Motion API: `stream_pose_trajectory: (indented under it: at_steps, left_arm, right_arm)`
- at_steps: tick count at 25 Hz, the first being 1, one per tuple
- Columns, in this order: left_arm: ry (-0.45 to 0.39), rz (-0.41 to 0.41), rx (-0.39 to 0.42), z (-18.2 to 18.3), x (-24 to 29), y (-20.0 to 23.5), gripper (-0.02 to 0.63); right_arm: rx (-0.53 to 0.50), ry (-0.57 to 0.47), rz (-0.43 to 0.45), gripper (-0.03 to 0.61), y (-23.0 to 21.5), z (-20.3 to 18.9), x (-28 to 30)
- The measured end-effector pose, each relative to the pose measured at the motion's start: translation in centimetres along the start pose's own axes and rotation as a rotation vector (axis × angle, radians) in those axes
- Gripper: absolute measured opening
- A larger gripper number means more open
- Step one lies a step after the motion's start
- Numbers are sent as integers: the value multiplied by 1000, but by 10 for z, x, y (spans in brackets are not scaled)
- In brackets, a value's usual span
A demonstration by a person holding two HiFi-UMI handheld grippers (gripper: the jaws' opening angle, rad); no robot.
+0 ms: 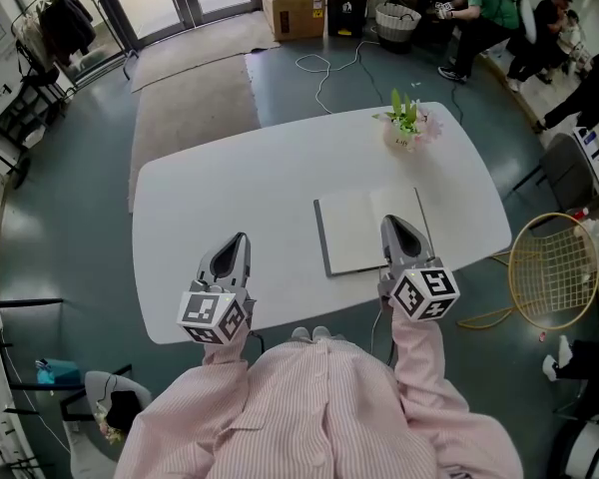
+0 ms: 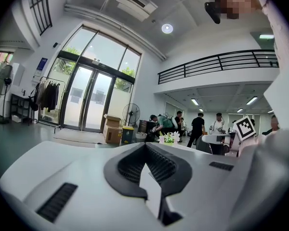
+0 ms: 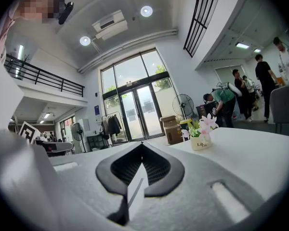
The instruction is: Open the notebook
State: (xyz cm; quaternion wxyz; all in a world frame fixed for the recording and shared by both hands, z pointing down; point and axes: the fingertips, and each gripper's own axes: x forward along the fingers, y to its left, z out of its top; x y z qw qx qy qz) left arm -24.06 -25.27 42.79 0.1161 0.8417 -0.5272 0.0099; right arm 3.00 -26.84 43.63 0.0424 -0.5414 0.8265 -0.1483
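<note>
Notebook is lying flat on the white table, right of centre in the head view. Its long side runs left to right, tilted up a bit at the right. Pale blank face, thin dark edge on the left and bottom. The right hand-held gripper is closed and empty over its lower right corner. The left hand-held gripper is closed and empty too, at lower left.

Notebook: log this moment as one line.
notebook: open on table | left gripper: shut, empty | right gripper: shut, at right page
</note>
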Motion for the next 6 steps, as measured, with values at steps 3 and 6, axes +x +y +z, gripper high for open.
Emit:
stream_pose_trajectory:
  at_steps: [3, 6]
  left_arm:
    - [-1, -2, -5, -1, 0, 0, -2]
    - [-1, -4, -6, -1, 2, -1, -2]
  right_arm:
    - [0, -3, 0, 5, 0, 0, -1]
    - [0, -5, 1, 5, -3, 0, -1]
